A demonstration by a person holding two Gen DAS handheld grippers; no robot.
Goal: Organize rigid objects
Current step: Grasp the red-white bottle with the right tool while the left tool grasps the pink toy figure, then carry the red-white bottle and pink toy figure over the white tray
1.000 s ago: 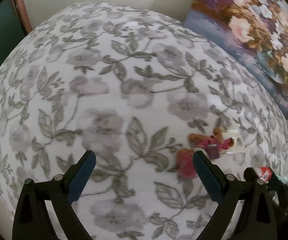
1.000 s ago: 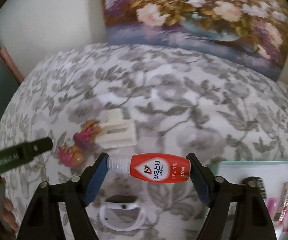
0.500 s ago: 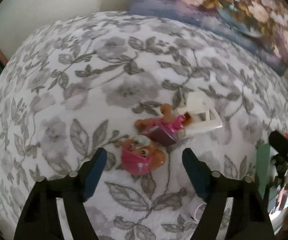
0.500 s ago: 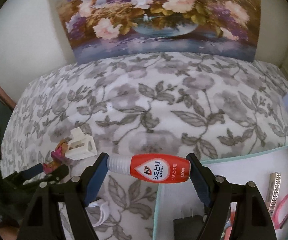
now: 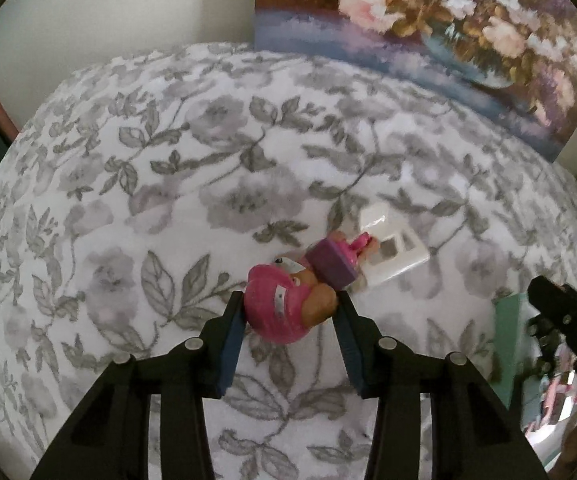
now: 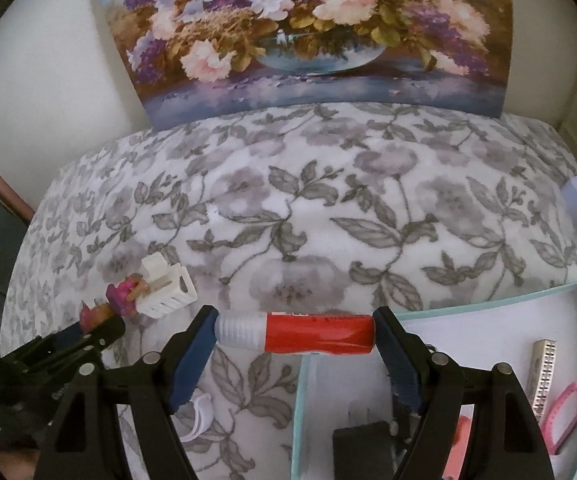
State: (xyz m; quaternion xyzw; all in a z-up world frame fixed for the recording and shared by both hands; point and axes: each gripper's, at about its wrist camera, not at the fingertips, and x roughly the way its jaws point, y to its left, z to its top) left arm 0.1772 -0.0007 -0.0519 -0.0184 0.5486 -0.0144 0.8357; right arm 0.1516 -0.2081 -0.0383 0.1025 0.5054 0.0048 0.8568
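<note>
My left gripper (image 5: 290,312) is shut on the pink head of a small toy dog figure (image 5: 288,304) lying on the floral cloth; the toy's purple backpack (image 5: 330,262) points away from me. A white plastic clip (image 5: 392,250) lies just behind the toy. My right gripper (image 6: 294,334) is shut on a red bottle with a white cap (image 6: 294,332), held crosswise over the left edge of a mint-rimmed white tray (image 6: 488,300). The right wrist view also shows the toy (image 6: 122,292), the clip (image 6: 166,286) and the left gripper (image 6: 92,330).
The tray holds a black block (image 6: 362,446), a silver bar (image 6: 542,374) and a pink item (image 6: 566,412). A white hook-shaped piece (image 6: 200,418) lies under my right gripper. A flower painting (image 6: 308,32) leans on the wall behind the table. The right gripper shows at the left view's edge (image 5: 568,316).
My left gripper moved in and closed on the toy dog's head. My right gripper carried the red bottle to the right, over the tray's edge, and the bottle rolled so its label faces down.
</note>
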